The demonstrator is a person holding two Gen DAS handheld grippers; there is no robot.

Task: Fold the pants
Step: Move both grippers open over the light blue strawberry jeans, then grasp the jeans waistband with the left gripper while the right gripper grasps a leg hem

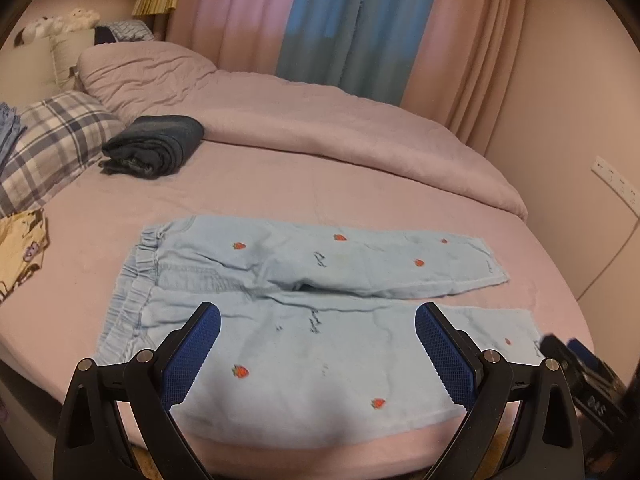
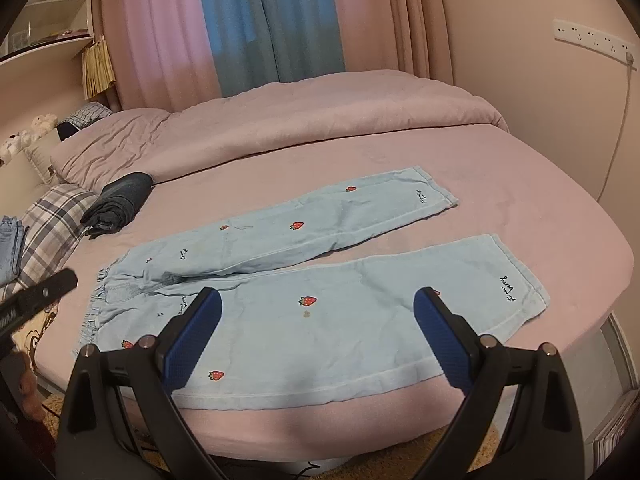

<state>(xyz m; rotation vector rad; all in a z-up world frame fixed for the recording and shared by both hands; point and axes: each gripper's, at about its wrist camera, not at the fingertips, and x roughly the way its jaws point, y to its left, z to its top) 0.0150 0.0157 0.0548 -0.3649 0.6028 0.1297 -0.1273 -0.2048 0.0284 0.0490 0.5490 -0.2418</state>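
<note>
Light blue pants with red strawberry prints lie flat on the pink bed, waistband to the left, both legs spread to the right. They also show in the right wrist view. My left gripper is open and empty, hovering above the near leg close to the waistband end. My right gripper is open and empty above the near leg, towards the hem. Its body shows at the right edge of the left wrist view. The left gripper's body shows at the left of the right wrist view.
A folded dark garment lies at the back left beside a plaid pillow. A pink duvet is bunched along the far side. A yellow printed cloth lies at the left. The bed's near edge is just below the pants.
</note>
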